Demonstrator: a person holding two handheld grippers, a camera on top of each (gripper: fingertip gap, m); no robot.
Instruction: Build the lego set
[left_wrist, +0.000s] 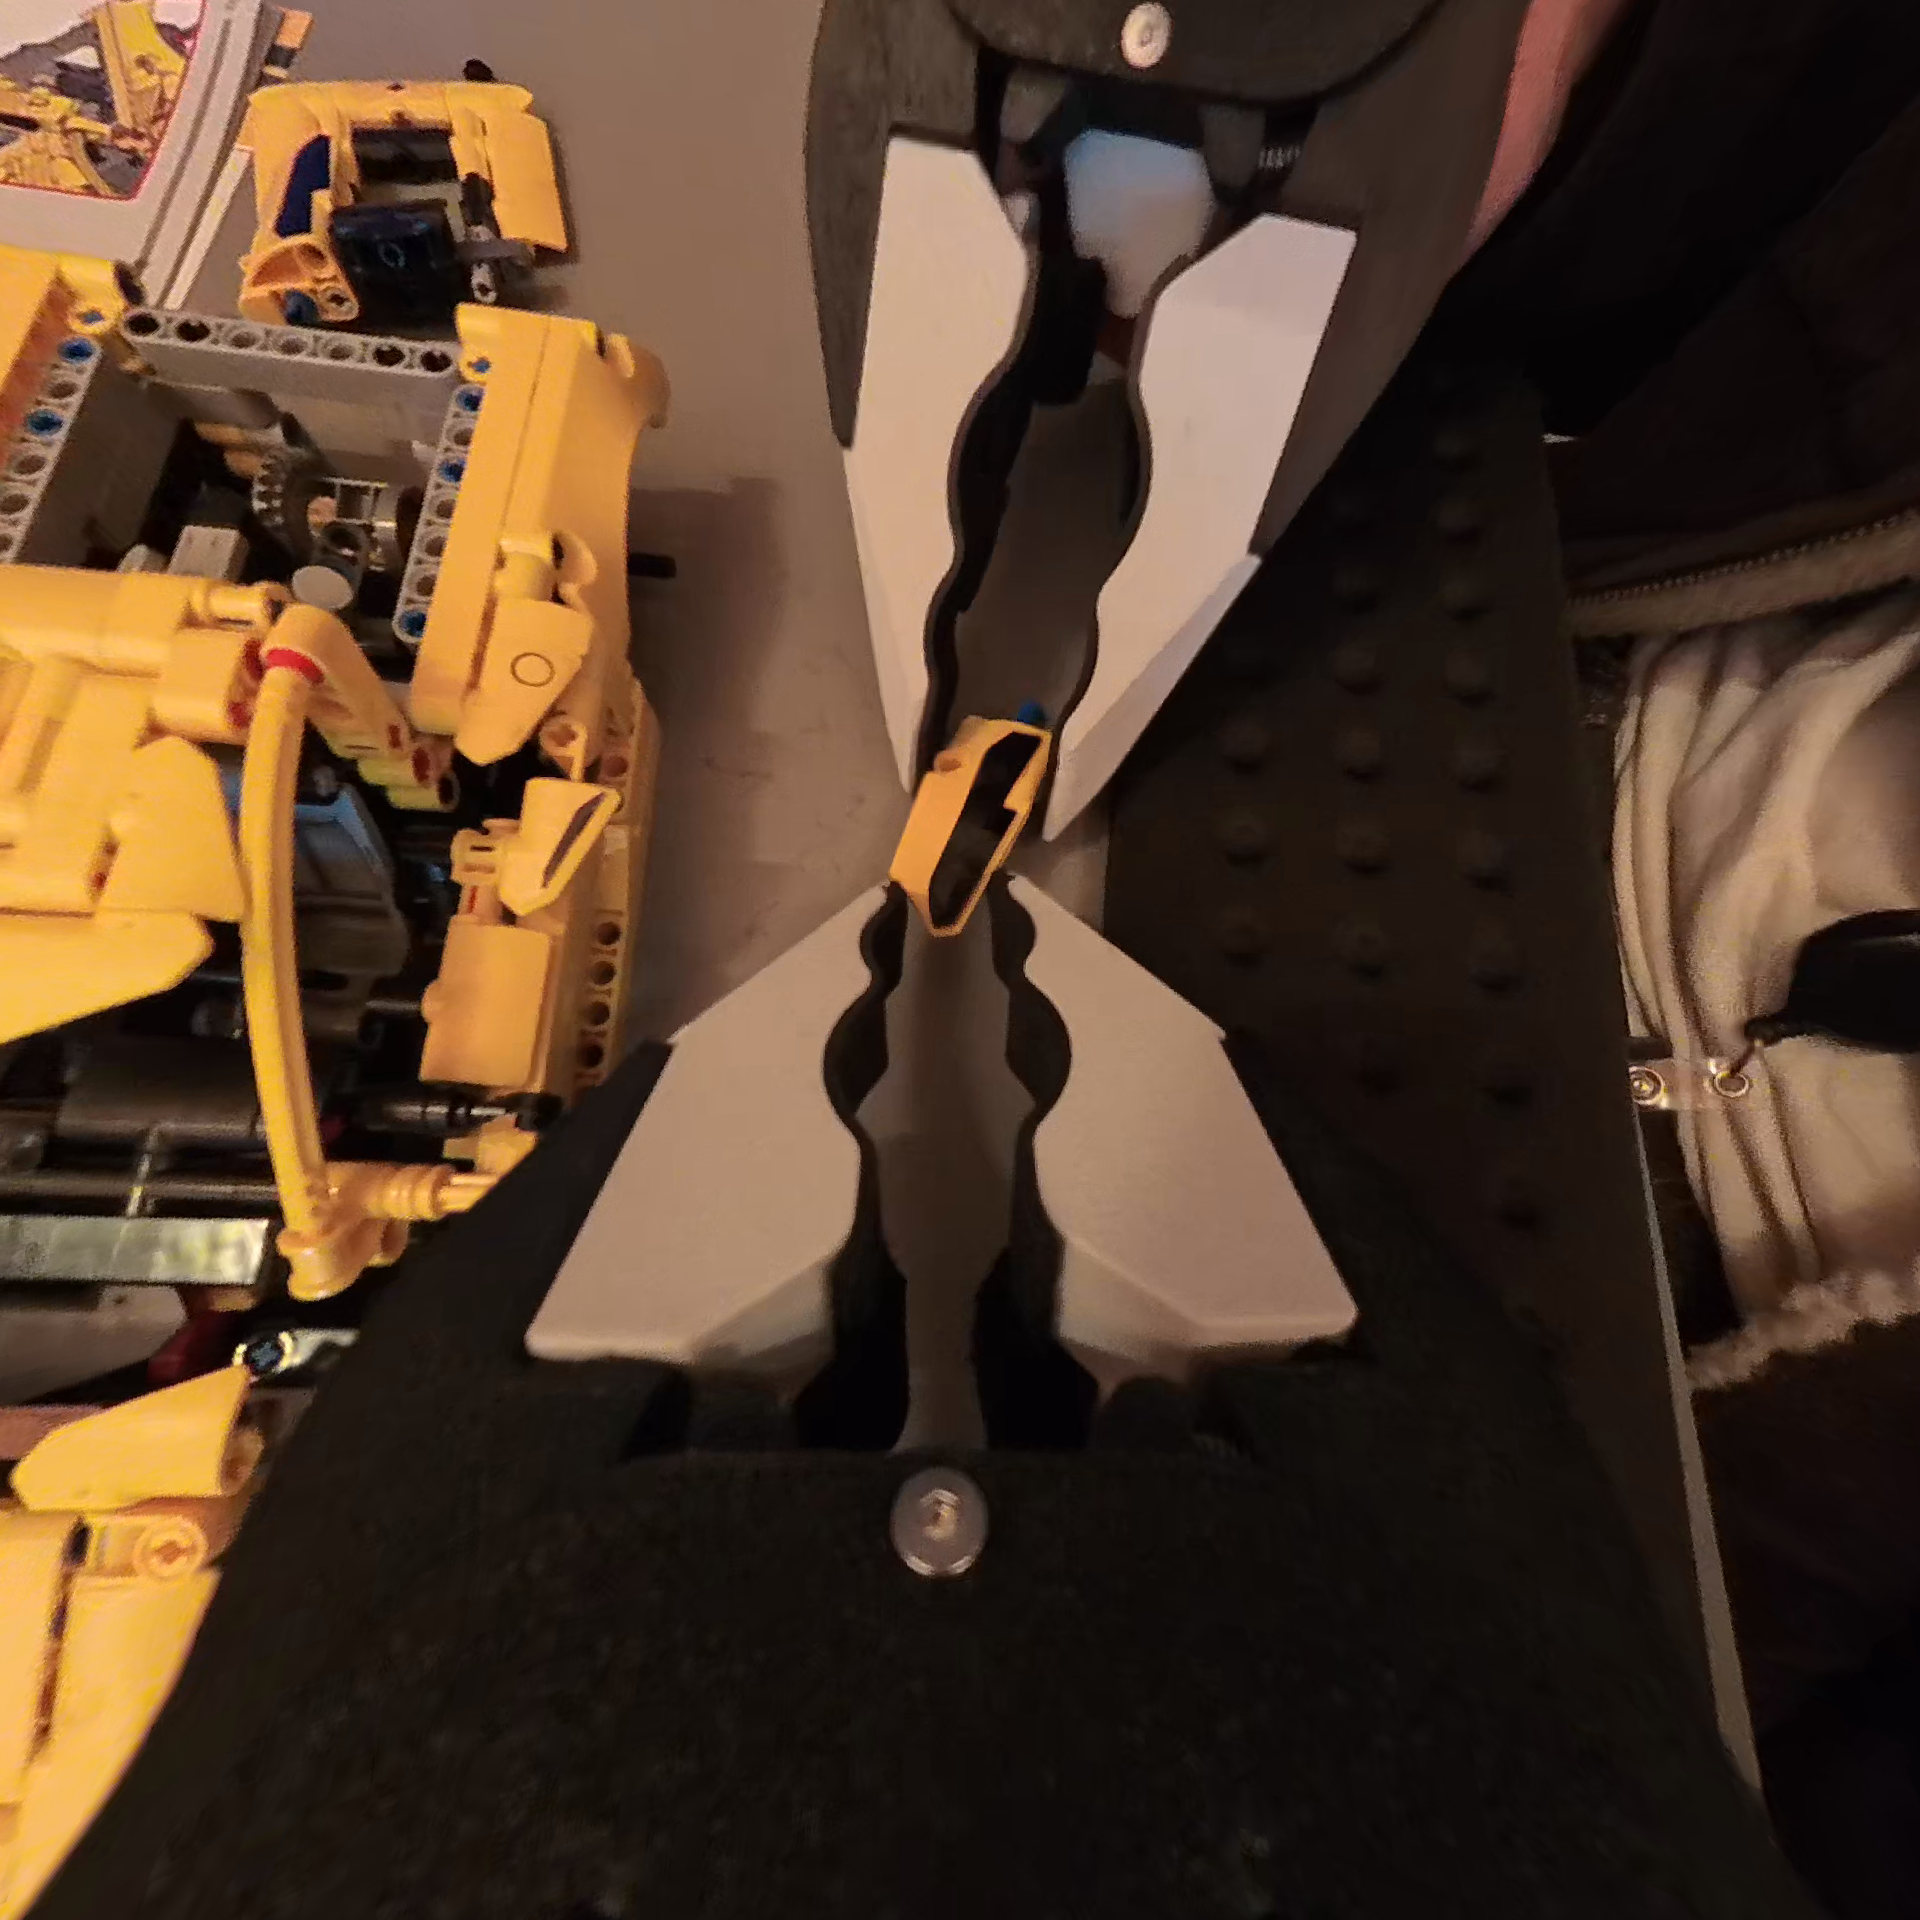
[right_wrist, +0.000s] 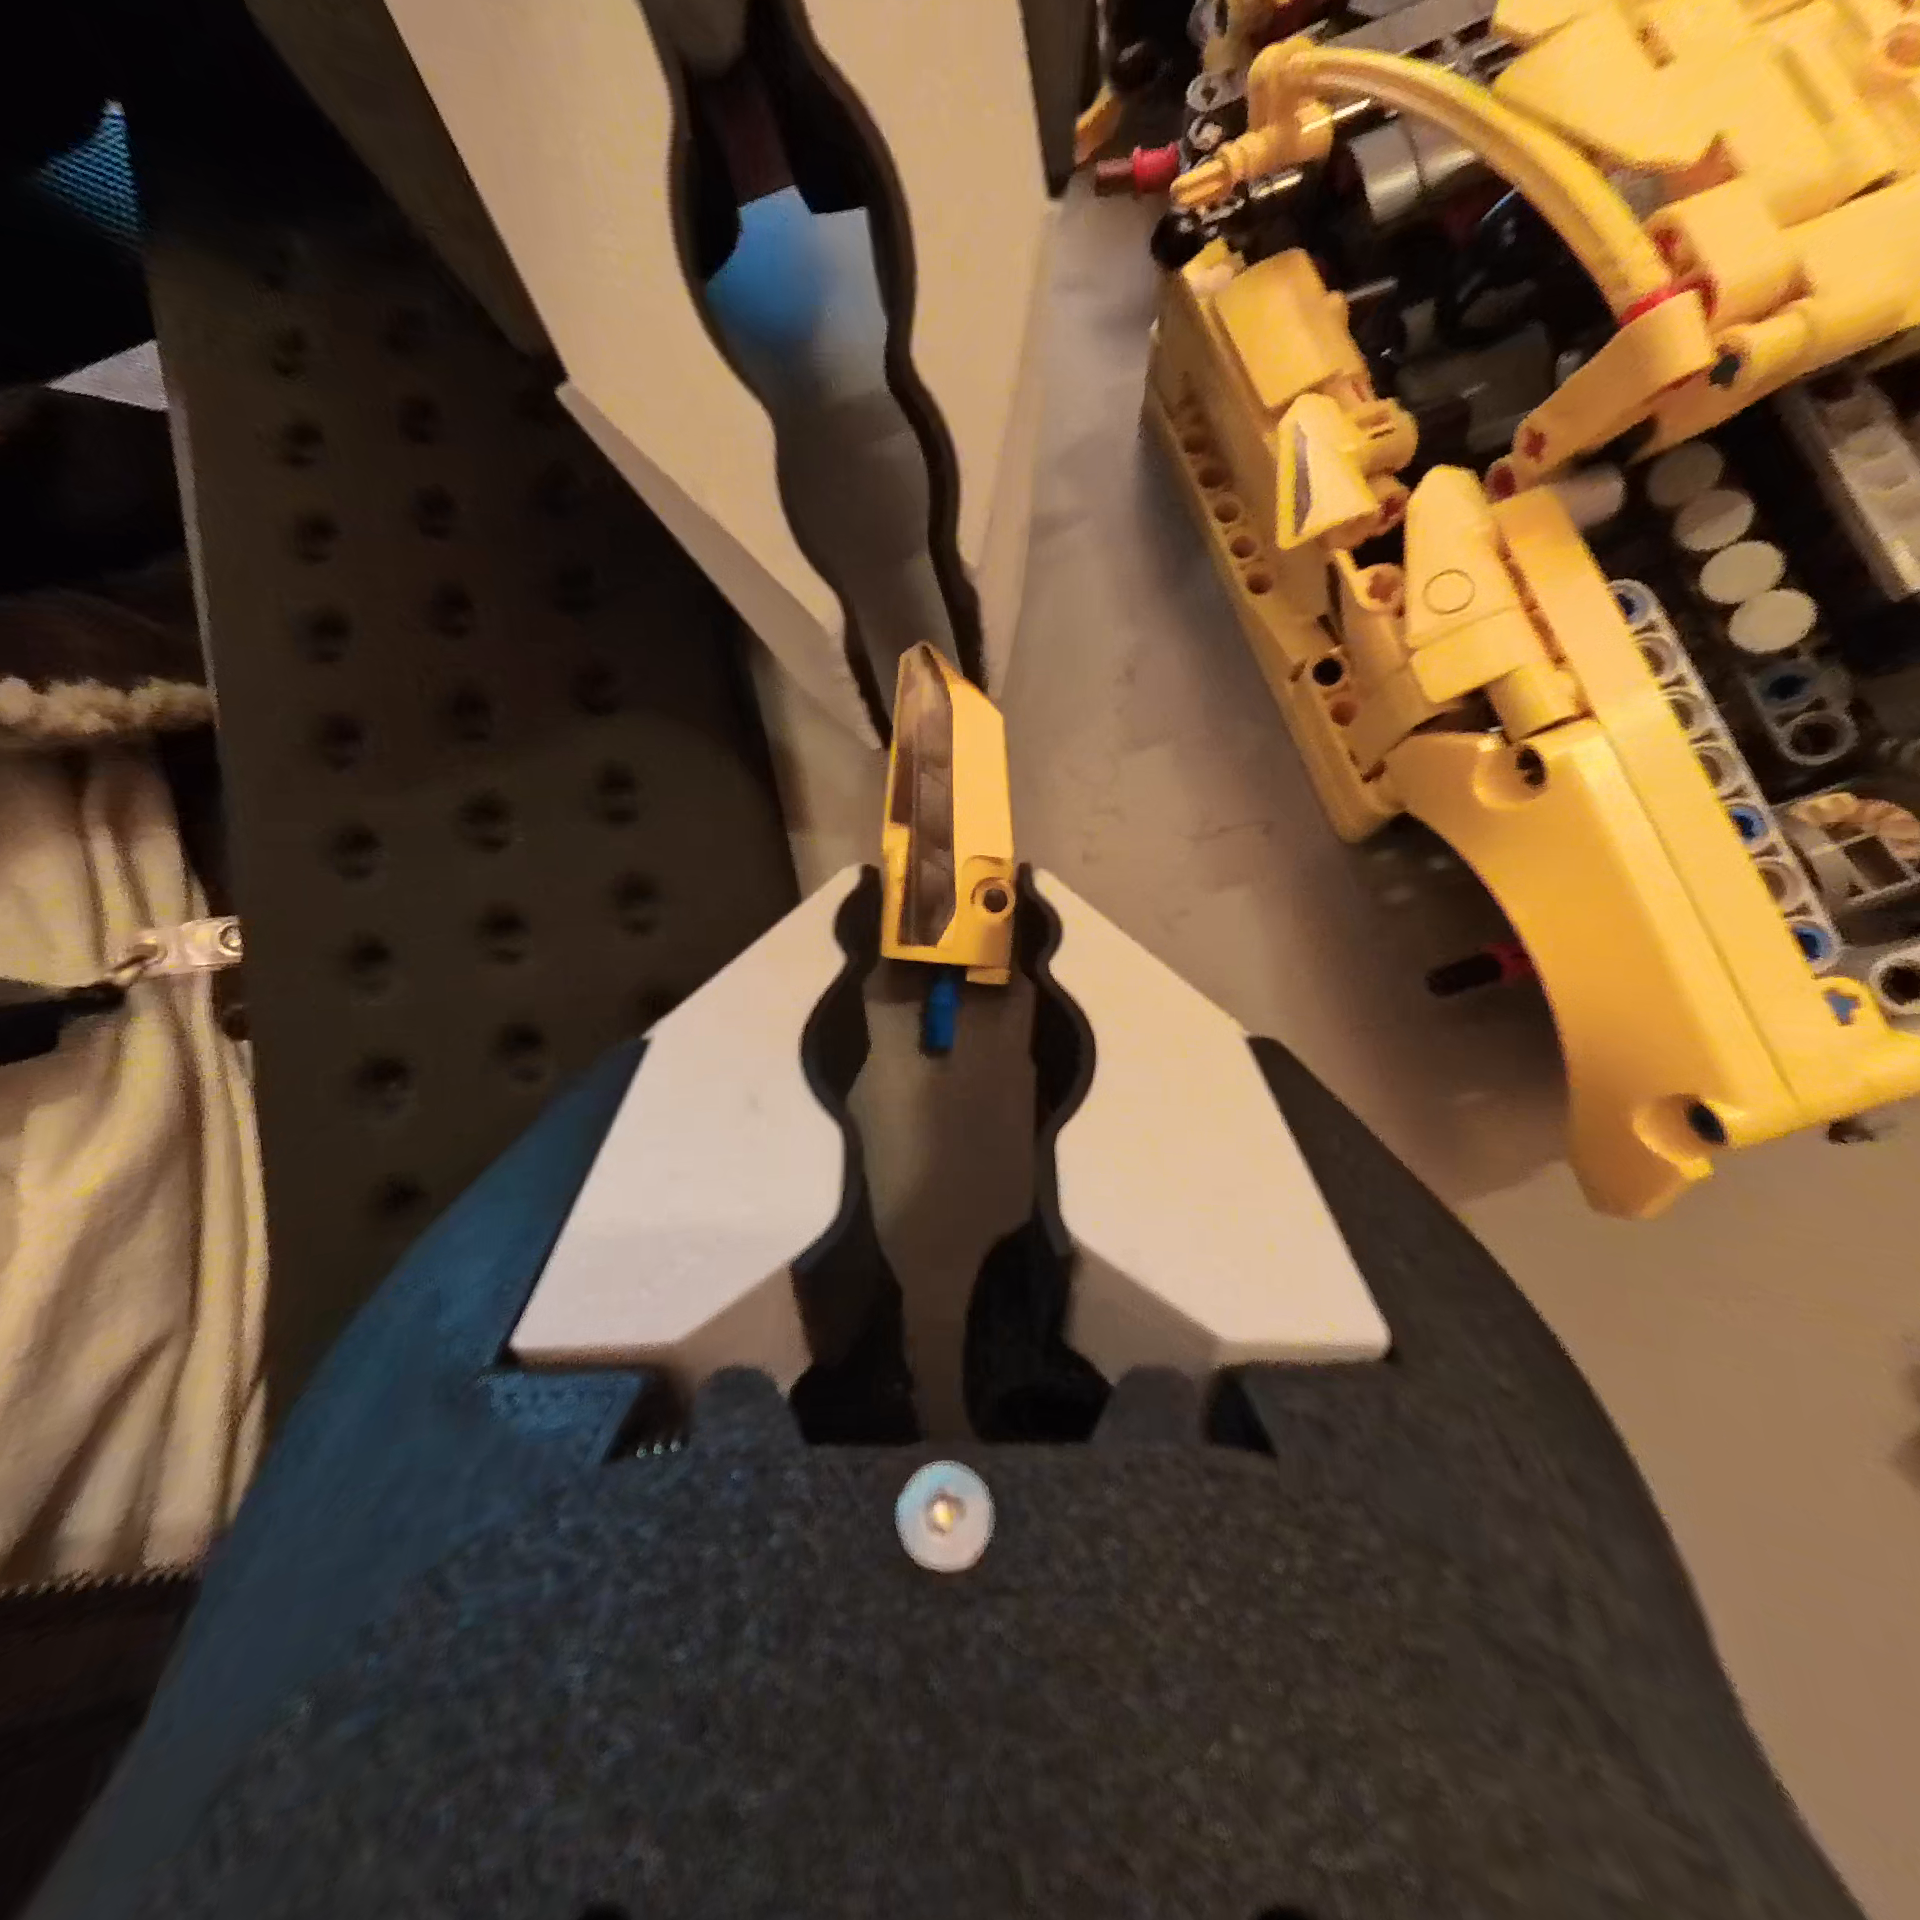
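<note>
Booklet: a printed booklet (left_wrist: 99, 99) lies at the far left corner of the worktop (left_wrist: 727, 260) in the left wrist view.
Small assembly: a yellow and black cab-like block (left_wrist: 400, 197) sits just right of the booklet, apart from the big model.
Big model: a large yellow vehicle model (left_wrist: 312, 727) with grey holed beams and a curved yellow hose (left_wrist: 272, 935) fills the left of the left wrist view; in the right wrist view it lies to the right (right_wrist: 1538, 665).
Containers: I cannot make out any tray or box.
Yellow piece: a small yellow panel piece (left_wrist: 971, 821) with a blue pin (right_wrist: 940, 1013) at one end hangs above the worktop, between the two pairs of tongs, tip to tip.
Left tongs: the left tongs (left_wrist: 945, 899) are nearly pressed together, pinching the near end of the yellow piece.
Right tongs: the right tongs (right_wrist: 945, 904) are nearly pressed together, pinching the pin end of the same piece.
Person: a pale fleecy garment (left_wrist: 1766, 935) shows at the right edge.
</note>
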